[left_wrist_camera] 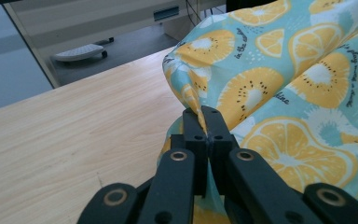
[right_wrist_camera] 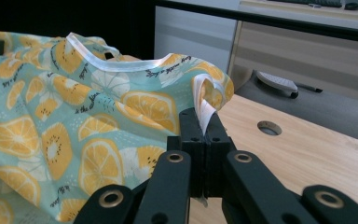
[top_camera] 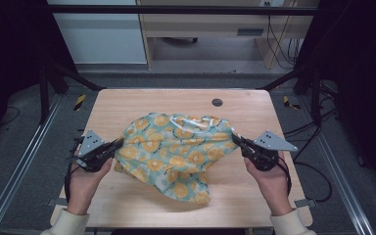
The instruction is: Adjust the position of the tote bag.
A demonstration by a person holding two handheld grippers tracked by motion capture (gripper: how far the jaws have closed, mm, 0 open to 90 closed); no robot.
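Observation:
A teal cloth garment printed with orange citrus slices (top_camera: 176,149) lies spread across the middle of the wooden table (top_camera: 127,105), its white-trimmed neckline toward the far side. My left gripper (top_camera: 119,143) is shut on the cloth's left edge; in the left gripper view the jaws (left_wrist_camera: 207,119) pinch a fold of the fabric (left_wrist_camera: 279,84). My right gripper (top_camera: 235,140) is shut on the right edge, and in the right gripper view its jaws (right_wrist_camera: 203,122) clamp the white-trimmed hem of the cloth (right_wrist_camera: 74,126). The cloth is lifted slightly between the two grippers.
A round grommet hole (top_camera: 217,102) sits in the table near the far edge, also seen as a hole (right_wrist_camera: 269,127) beyond the right gripper. Black frame bars and cables surround the table. Cabinets stand beyond it.

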